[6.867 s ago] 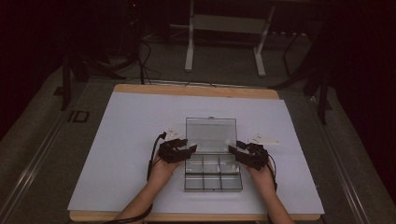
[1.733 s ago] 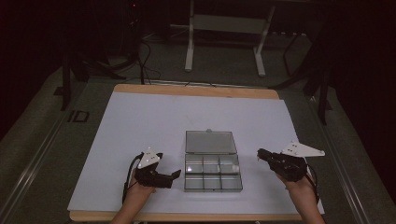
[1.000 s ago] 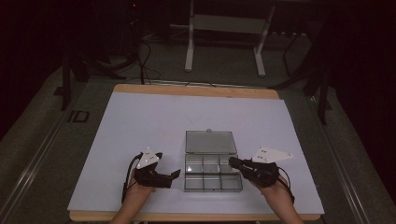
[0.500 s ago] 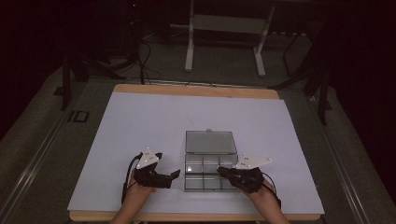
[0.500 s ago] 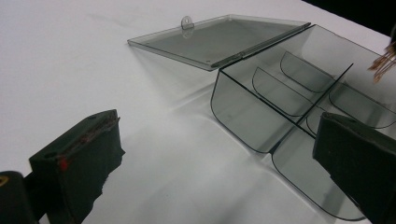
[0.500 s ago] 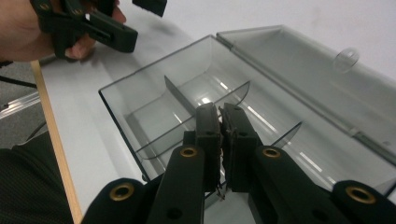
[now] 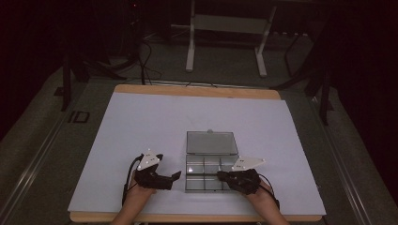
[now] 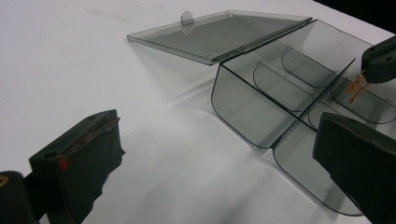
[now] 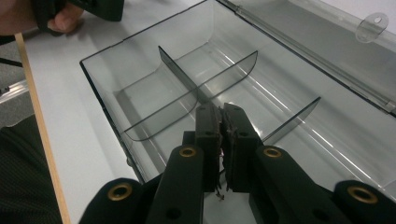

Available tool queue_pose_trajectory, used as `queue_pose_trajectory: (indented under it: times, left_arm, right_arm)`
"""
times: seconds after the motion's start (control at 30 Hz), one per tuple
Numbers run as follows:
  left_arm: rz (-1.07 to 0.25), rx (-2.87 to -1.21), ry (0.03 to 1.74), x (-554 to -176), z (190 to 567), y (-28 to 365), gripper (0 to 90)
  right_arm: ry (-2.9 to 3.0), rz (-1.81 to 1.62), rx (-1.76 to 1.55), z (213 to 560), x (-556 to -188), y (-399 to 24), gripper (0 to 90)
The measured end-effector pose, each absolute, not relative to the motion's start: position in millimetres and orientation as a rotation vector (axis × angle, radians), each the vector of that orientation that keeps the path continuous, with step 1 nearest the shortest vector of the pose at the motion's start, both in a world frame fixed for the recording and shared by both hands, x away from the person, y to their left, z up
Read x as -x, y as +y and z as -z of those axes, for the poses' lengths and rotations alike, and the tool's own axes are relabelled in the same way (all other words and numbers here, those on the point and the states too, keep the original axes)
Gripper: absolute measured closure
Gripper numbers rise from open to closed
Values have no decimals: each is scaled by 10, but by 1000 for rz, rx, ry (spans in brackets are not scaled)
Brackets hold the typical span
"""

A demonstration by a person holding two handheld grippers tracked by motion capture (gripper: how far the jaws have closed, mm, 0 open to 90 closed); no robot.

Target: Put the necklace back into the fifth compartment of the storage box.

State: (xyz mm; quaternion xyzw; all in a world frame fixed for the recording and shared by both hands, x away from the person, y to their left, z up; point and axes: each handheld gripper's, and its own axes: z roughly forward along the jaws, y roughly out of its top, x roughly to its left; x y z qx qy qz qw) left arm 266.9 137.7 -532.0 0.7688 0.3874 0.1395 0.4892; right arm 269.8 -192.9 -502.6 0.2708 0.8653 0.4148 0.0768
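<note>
a high camera looks forward and down on the whole surface (image 7: 141, 122); two close cameras, low over it, both share the clear box (image 8: 289, 93).

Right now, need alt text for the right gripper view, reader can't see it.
The right gripper, its black jaws pressed shut on a small thin thing too hidden to name, hangs over a clear plastic box with dividers inside. The box lid lies open and flat on the white table.

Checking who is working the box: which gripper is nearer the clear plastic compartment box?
Right. The right gripper reaches over the clear plastic compartment box, jaws shut above a compartment; the left gripper rests open on the table beside the box.
</note>
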Motion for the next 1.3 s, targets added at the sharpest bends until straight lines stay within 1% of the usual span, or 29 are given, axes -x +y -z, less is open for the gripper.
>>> queue_pose_trajectory:
  times: [0.37,0.4,0.6,0.83,1.03,1.07,1.1,1.2,1.23,1.3]
  left_arm:
    - [-342,-1865,942,-2667,5315,1385,20]
    - [-342,-1864,943,-2667,5315,1384,20]
    - [-340,-1863,941,-2663,5311,1386,20]
    - [-347,-1854,899,-2657,5295,1377,20]
    - [-352,-1841,882,-2651,5279,1376,20]
    - [-347,-1838,884,-2653,5275,1379,20]
    - [-322,-1840,891,-2661,5261,1378,20]
    - [-320,-1851,894,-2666,5239,1371,20]
    - [-301,-1854,904,-2683,5215,1360,20]
    - [-300,-1860,917,-2708,5183,1345,20]
  right_arm:
    - [2594,-1247,-831,5053,-2710,-1944,843]
    - [2596,-1247,-829,5051,-2712,-1946,831]
    - [2584,-1258,-828,5009,-2715,-1972,821]
    - [2557,-1266,-842,4956,-2736,-2043,795]
    - [2519,-1265,-861,4923,-2751,-2123,758]
    - [2509,-1267,-868,4916,-2754,-2141,743]
    - [2487,-1249,-870,4902,-2763,-2176,699]
    - [2453,-1262,-883,4881,-2780,-2241,602]
    - [2432,-1258,-893,4876,-2785,-2260,562]
    - [2393,-1256,-905,4861,-2797,-2309,510]
